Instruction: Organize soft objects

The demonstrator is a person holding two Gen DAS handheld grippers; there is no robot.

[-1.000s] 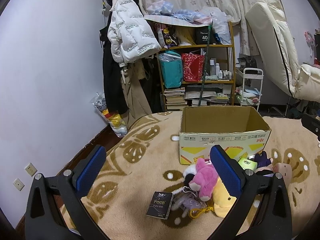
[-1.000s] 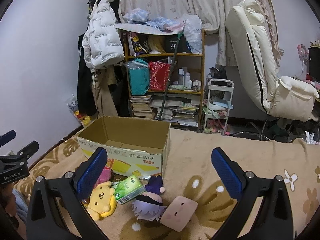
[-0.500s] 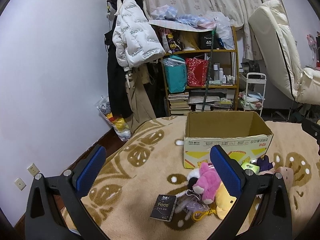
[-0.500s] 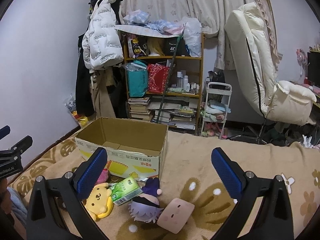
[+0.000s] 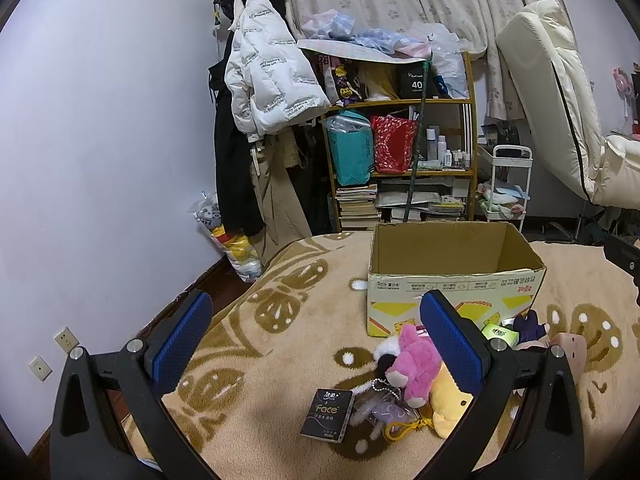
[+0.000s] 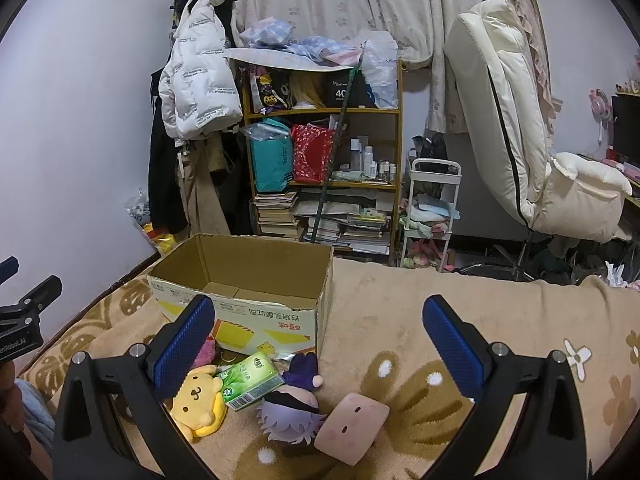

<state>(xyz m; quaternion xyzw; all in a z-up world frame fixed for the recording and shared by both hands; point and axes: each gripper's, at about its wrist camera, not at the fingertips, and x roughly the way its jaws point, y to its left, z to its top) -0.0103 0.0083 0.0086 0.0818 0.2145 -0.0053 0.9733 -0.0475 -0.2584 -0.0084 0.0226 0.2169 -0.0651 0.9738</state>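
An open cardboard box (image 5: pixel 452 276) (image 6: pixel 244 292) stands on the beige blanket. In front of it lies a heap of soft things: a pink plush (image 5: pixel 408 368), a yellow plush (image 6: pixel 198 400) (image 5: pixel 444 404), a purple-haired doll (image 6: pixel 290 408), a pink square cushion (image 6: pixel 352 420), a green tissue pack (image 6: pixel 250 380) and a black "Face" tissue pack (image 5: pixel 328 414). My left gripper (image 5: pixel 316 344) is open and empty above the blanket, left of the heap. My right gripper (image 6: pixel 320 344) is open and empty above the doll and cushion.
A cluttered wooden shelf (image 6: pixel 324 168) with books and bags stands behind the box. Coats (image 5: pixel 260 92) hang at the wall to its left. A white cart (image 6: pixel 428 216) and a cream recliner (image 6: pixel 520 128) stand at the right.
Both grippers have pulled back and risen slightly, so the box and heap sit a little farther away. Both stay open and empty.
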